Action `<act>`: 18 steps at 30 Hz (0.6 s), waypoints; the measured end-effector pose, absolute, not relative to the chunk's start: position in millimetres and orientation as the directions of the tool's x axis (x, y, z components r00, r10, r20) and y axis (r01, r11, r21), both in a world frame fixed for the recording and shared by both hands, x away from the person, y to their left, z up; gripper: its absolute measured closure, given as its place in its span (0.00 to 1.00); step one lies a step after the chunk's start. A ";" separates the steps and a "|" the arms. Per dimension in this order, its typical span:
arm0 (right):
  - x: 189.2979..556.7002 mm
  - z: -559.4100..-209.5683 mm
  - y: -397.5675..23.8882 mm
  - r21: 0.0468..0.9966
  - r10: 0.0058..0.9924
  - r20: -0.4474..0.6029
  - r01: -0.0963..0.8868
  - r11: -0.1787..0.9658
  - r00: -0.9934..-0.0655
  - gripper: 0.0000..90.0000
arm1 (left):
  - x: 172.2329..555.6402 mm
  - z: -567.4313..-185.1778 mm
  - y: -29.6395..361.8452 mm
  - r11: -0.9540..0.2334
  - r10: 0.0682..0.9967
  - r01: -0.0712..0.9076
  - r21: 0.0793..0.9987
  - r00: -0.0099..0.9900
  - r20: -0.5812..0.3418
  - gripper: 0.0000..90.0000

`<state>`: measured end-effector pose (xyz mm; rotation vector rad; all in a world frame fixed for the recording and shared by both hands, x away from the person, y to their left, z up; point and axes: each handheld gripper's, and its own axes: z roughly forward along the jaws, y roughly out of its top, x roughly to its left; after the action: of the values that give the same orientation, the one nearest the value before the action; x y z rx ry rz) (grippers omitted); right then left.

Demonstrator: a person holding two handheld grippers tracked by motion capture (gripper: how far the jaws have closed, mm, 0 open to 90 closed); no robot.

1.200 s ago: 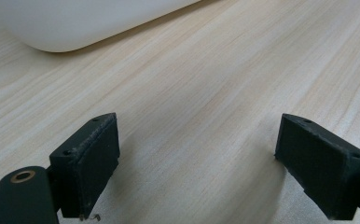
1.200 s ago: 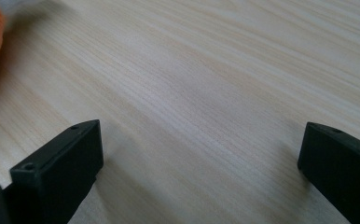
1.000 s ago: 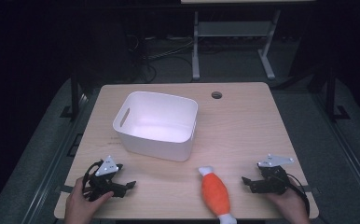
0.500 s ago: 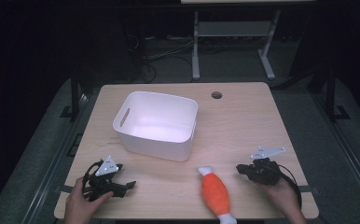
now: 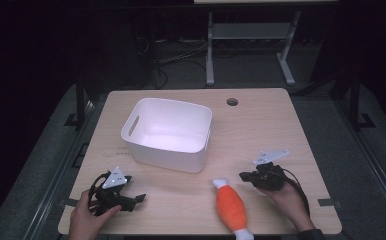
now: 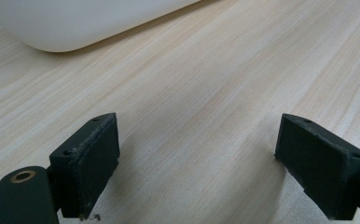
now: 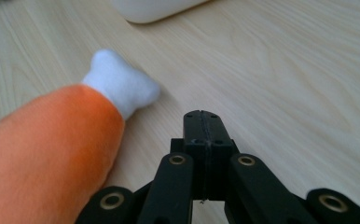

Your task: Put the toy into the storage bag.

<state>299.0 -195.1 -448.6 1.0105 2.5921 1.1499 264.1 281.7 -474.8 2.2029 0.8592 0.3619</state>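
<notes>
The orange plush toy lies on the wooden surface in front of the white bin, toward the person's edge and off the bin's right front corner. Its long axis runs from the white tip nearest the bin back to a second white end at the surface's near edge, slightly slanted. The right gripper is the nearer one — just beside the toy's bin-ward end, its fingers pressed together and pointing toward the toy's white tip, with bare wood between (no contact). The left gripper rests well apart on the bin's other side, fingers spread wide over bare wood. The toy looks soft and fuzzy — a fat orange body capped white, likely easy to squeeze across its middle.
</notes>
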 end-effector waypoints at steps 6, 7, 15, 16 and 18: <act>308.3 -450.9 -177.9 0.688 0.593 0.154 0.517 0.510 -0.790 0.99 | 264.2 -474.6 281.8 -0.511 0.676 0.470 0.720 0.737 -0.002 0.14; 309.9 -451.4 -174.5 0.687 0.587 0.151 0.511 0.517 -0.796 0.99 | 264.2 -474.6 281.8 -0.510 0.676 0.470 0.720 0.737 -0.003 0.14; 317.4 -456.2 -150.4 0.670 0.547 0.148 0.491 0.557 -0.824 0.99 | 264.4 -474.5 282.0 -0.513 0.674 0.468 0.720 0.739 0.000 0.14; 317.6 -456.5 -148.4 0.669 0.547 0.148 0.491 0.559 -0.824 0.99 | 264.4 -474.5 282.0 -0.513 0.674 0.468 0.720 0.739 0.001 0.14; 318.3 -456.4 -145.5 0.668 0.541 0.148 0.487 0.563 -0.828 0.99 | 264.4 -474.6 282.0 -0.513 0.674 0.467 0.720 0.739 0.001 0.14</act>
<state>318.3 -145.5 -456.4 0.8936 2.7112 1.1232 264.4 282.0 -474.6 2.2075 0.8553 0.3644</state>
